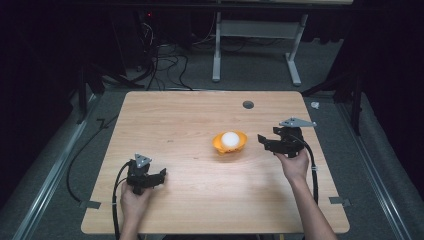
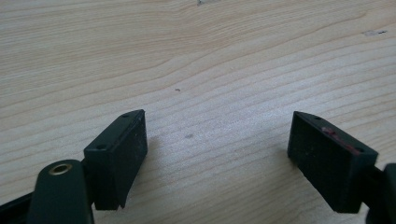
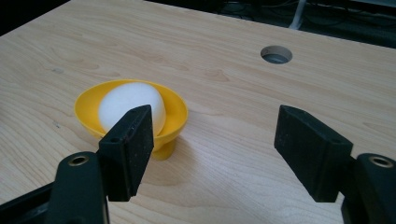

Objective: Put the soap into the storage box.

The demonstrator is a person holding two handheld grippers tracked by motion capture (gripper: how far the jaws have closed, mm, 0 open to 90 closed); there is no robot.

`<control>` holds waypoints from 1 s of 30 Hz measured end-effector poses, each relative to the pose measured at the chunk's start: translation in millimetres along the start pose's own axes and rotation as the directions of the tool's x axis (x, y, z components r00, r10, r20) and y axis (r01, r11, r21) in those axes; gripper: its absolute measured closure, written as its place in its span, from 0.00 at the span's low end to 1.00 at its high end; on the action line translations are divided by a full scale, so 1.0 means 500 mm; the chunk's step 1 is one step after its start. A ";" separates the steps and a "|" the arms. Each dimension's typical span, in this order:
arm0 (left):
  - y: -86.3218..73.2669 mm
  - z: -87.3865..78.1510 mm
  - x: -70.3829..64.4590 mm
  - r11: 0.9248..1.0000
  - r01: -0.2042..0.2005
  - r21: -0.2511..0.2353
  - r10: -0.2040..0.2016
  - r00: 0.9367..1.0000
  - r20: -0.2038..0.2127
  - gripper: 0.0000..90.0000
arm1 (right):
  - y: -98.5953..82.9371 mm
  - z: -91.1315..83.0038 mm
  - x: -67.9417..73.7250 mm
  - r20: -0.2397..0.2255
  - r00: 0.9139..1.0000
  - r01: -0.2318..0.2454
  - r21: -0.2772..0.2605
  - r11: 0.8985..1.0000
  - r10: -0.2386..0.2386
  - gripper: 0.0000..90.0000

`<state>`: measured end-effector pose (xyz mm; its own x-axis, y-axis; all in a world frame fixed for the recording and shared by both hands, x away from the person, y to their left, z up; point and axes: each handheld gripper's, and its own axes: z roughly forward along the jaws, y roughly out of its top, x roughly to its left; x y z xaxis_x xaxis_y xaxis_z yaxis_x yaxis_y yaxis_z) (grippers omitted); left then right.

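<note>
Wooden table [image 1: 200,200], yellow egg cup [image 1: 229,143] at centre holding white egg [image 1: 230,139], right gripper [image 1: 267,141] just beside cup, jaws wide, left gripper [image 1: 159,176] well apart, jaws wide, both empty.

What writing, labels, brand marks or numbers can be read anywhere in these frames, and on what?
None can be read: the white egg, the yellow cup, the table, the left gripper and the right gripper carry no legible text or marks.

Light wooden table [image 1: 190,115], yellow egg cup [image 1: 229,145] with white egg [image 1: 230,138] near centre.
</note>
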<state>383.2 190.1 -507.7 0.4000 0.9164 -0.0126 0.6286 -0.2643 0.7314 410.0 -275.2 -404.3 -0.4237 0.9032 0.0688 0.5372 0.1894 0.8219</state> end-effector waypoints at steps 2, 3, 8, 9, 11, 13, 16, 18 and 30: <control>0.000 0.000 0.000 1.000 0.000 0.000 0.000 1.000 0.000 0.23 | -0.003 -0.005 -0.002 0.002 1.000 -0.004 -0.004 1.000 0.004 0.33; 0.000 0.000 0.000 1.000 0.000 0.000 0.000 1.000 0.000 0.23 | -0.005 -0.007 -0.003 0.003 1.000 -0.009 -0.006 1.000 0.009 0.33; 0.000 0.000 0.000 1.000 0.000 0.000 0.000 1.000 0.001 0.23 | -0.014 -0.021 -0.008 0.010 1.000 -0.021 -0.020 1.000 0.021 0.33; 0.000 0.000 0.000 1.000 0.000 0.001 0.000 1.000 0.001 0.23 | -0.016 -0.023 -0.009 0.012 1.000 -0.024 -0.021 0.999 0.025 0.33; 0.000 0.000 0.000 1.000 0.000 0.000 0.000 1.000 0.000 0.23 | -0.022 -0.027 -0.011 0.012 1.000 -0.027 -0.030 0.999 0.027 0.33; 0.000 0.000 0.000 1.000 0.000 0.000 0.000 1.000 0.000 0.23 | -0.029 -0.031 -0.012 0.013 0.999 -0.034 -0.032 0.999 0.034 0.33; 0.000 0.000 0.000 1.000 0.000 0.000 0.000 1.000 0.000 0.23 | -0.040 -0.034 -0.012 0.017 0.999 -0.042 -0.028 0.999 0.043 0.33; 0.000 0.000 0.000 1.000 0.000 0.000 0.000 1.000 0.001 0.23 | -0.046 -0.035 -0.014 0.017 0.999 -0.046 -0.030 0.998 0.047 0.33; 0.000 0.000 0.000 1.000 0.000 -0.002 0.000 1.000 0.000 0.23 | -0.069 -0.044 -0.015 0.025 0.998 -0.064 -0.032 0.997 0.065 0.33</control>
<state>383.2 190.0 -507.9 0.3998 0.9165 -0.0127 0.6272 -0.2635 0.7329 378.3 -297.1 -420.7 -0.3695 0.9230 0.1076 0.5396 0.1188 0.8335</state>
